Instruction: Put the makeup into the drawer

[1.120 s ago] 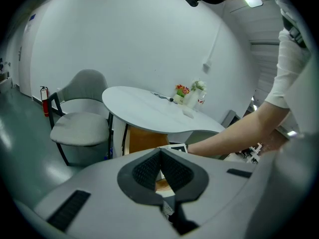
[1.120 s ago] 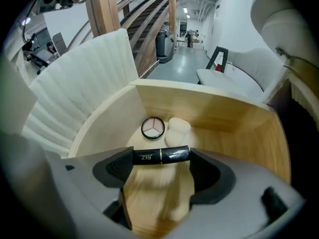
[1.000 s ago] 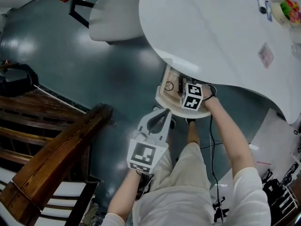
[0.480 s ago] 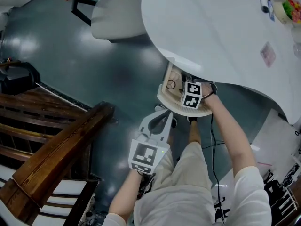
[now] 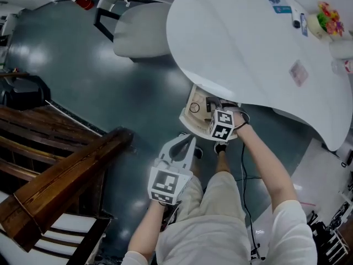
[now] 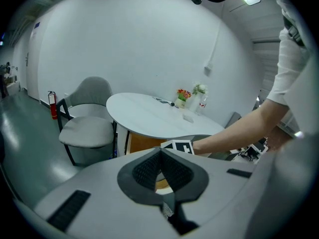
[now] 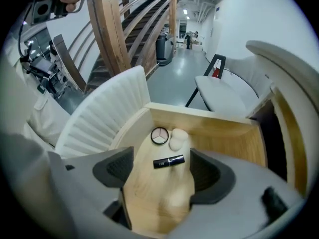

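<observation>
Right gripper view: right gripper fingers wide, empty, over open drawer. Makeup inside: lipstick, compact, puff, apparently deposited. Left gripper fingers closed, empty, apart from drawer, likely keeping clear.

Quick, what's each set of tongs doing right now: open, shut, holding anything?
Left tongs: shut, tips together, nothing between them.
Right tongs: open and empty, over the drawer, where the lipstick lies loose.
</observation>
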